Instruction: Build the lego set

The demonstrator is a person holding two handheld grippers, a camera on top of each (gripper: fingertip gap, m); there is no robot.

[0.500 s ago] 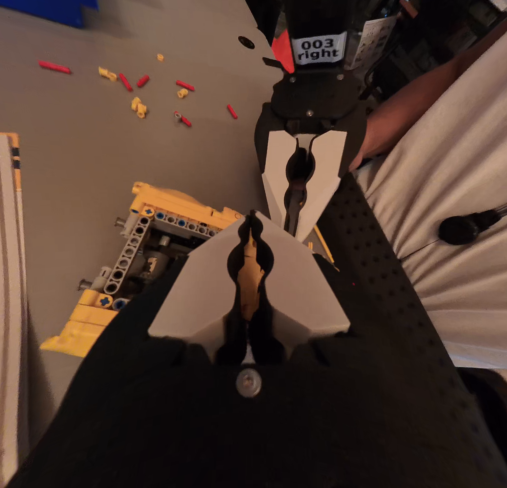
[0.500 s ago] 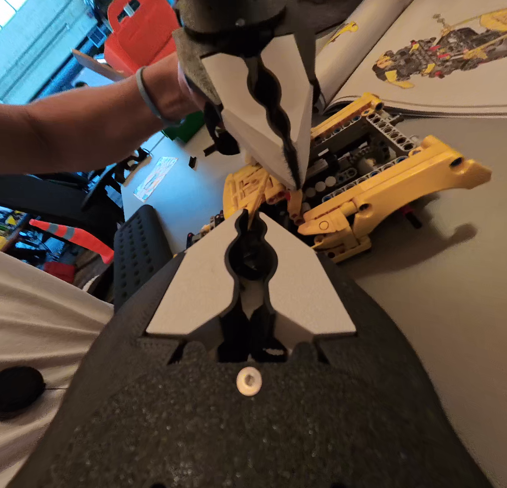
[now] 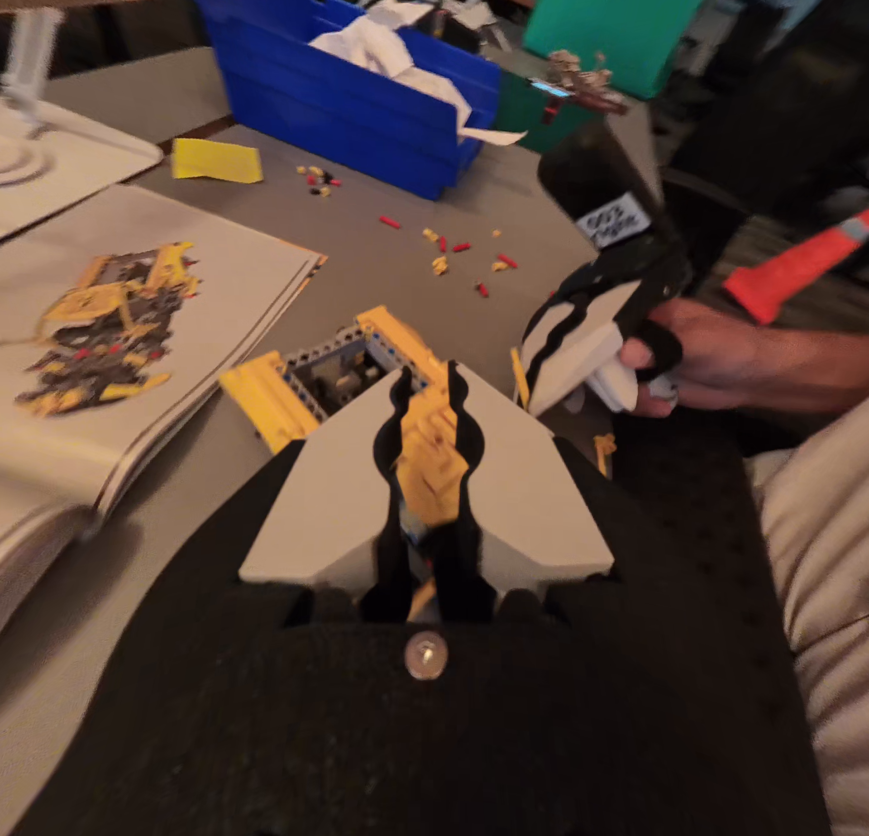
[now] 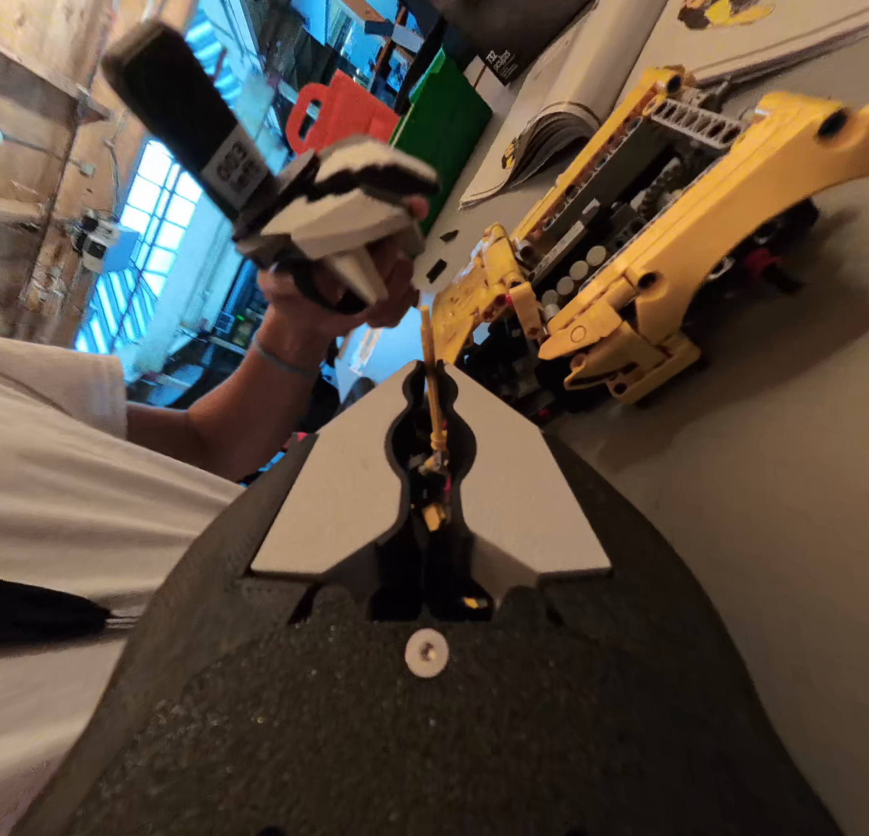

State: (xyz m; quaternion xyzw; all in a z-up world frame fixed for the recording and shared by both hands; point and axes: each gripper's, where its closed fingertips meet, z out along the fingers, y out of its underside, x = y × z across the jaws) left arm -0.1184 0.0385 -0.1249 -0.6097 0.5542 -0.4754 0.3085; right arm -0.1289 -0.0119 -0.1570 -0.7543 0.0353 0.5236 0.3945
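Note:
A partly built yellow and grey Lego model [image 3: 338,376] lies on the grey table [image 3: 376,258]; it also shows in the right wrist view [image 4: 658,249]. My right gripper [image 4: 428,366] is shut on a thin yellow axle [image 4: 431,390] that sticks out past its tips, just left of the model. In the left wrist view the right gripper [image 3: 529,399] is right of the model. My left gripper [image 3: 425,371] hovers over the model with its jaws slightly apart and empty; the model shows through the gap. In the right wrist view the left gripper [image 4: 418,202] is raised and apart from the model.
An open instruction booklet [image 3: 141,319] lies left of the model. A blue bin [image 3: 338,94] with white paper stands behind. Loose red and yellow pieces [image 3: 451,249] are scattered between them. A yellow sheet [image 3: 216,160] and a white tray [image 3: 70,155] are at the far left. The tips of one gripper are about 6 centimetres away from the tips of the other.
My left gripper has lifted off the model, swung away and opened a little. My right gripper has drawn back from the model with the axle still in it.

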